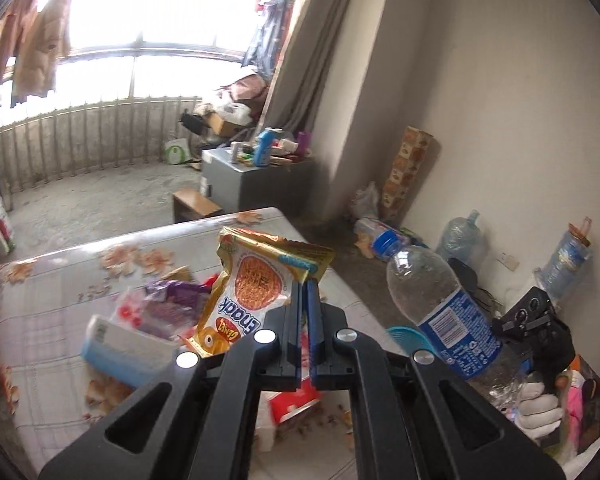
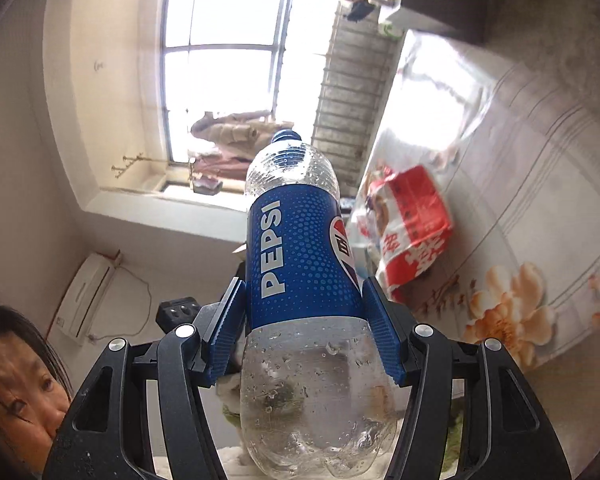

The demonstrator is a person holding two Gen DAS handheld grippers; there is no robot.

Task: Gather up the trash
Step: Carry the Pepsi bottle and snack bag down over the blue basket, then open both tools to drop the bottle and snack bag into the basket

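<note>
My left gripper point(image 1: 305, 286) is shut on a gold and white snack packet point(image 1: 256, 280) and holds it above the flowered table point(image 1: 52, 312). My right gripper point(image 2: 304, 300) is shut on an empty clear Pepsi bottle point(image 2: 300, 248) with a blue label and cap, gripped at its middle. The same bottle point(image 1: 432, 300) shows in the left wrist view at right, lifted and tilted, with the right gripper point(image 1: 532, 332) in a white-gloved hand below it. On the table lie a purple wrapper point(image 1: 168, 296), a white and blue box point(image 1: 120, 344) and a red and white packet point(image 2: 412, 228).
A blue round lid point(image 1: 408, 340) sits near the table's right edge. Crumbs point(image 1: 324, 420) lie at the table's front. On the floor by the wall stand large water jugs point(image 1: 460, 236), a plastic bag and a tall carton point(image 1: 408, 168). A grey cabinet point(image 1: 240, 176) holds clutter behind the table.
</note>
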